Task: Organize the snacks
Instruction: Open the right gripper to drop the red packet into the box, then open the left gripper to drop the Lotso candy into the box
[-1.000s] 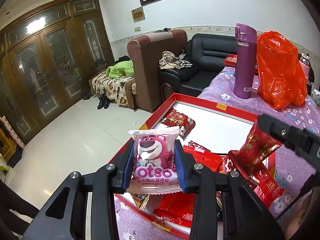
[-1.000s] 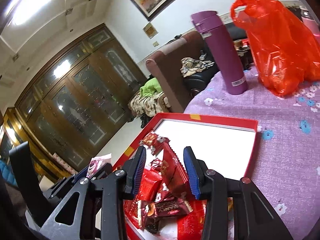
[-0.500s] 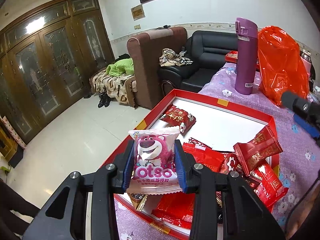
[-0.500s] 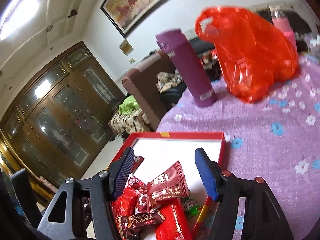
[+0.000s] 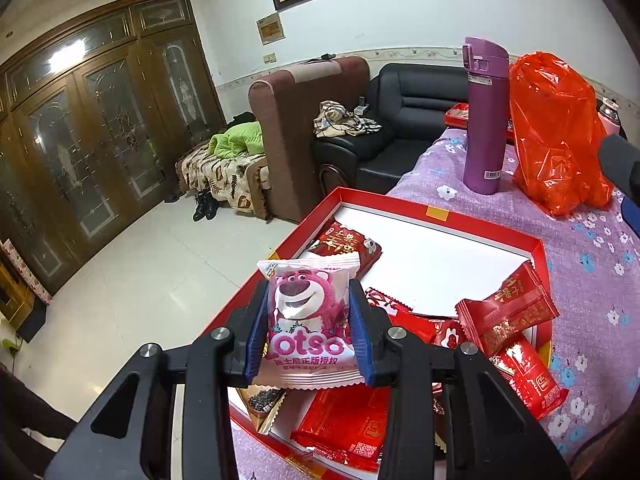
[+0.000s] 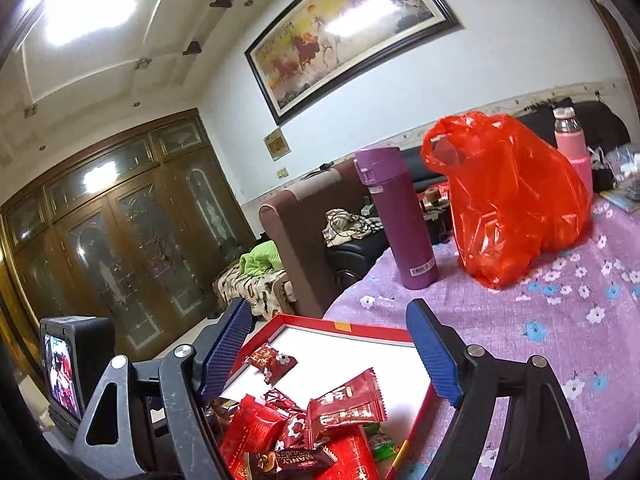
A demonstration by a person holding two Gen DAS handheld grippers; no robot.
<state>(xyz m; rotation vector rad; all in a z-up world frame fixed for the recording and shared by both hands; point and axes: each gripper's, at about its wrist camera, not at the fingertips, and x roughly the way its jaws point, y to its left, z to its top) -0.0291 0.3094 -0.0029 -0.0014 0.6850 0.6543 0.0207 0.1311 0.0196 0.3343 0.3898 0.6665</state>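
A pink bear-printed snack packet (image 5: 306, 320) is held upright above the shallow red box (image 5: 536, 246). Red-wrapped snacks (image 6: 344, 410) are heaped at the box's near end, one red packet (image 5: 346, 242) lying apart on its white floor.

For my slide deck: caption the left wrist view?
Left hand-held gripper holds a pink bear snack packet above the red box.
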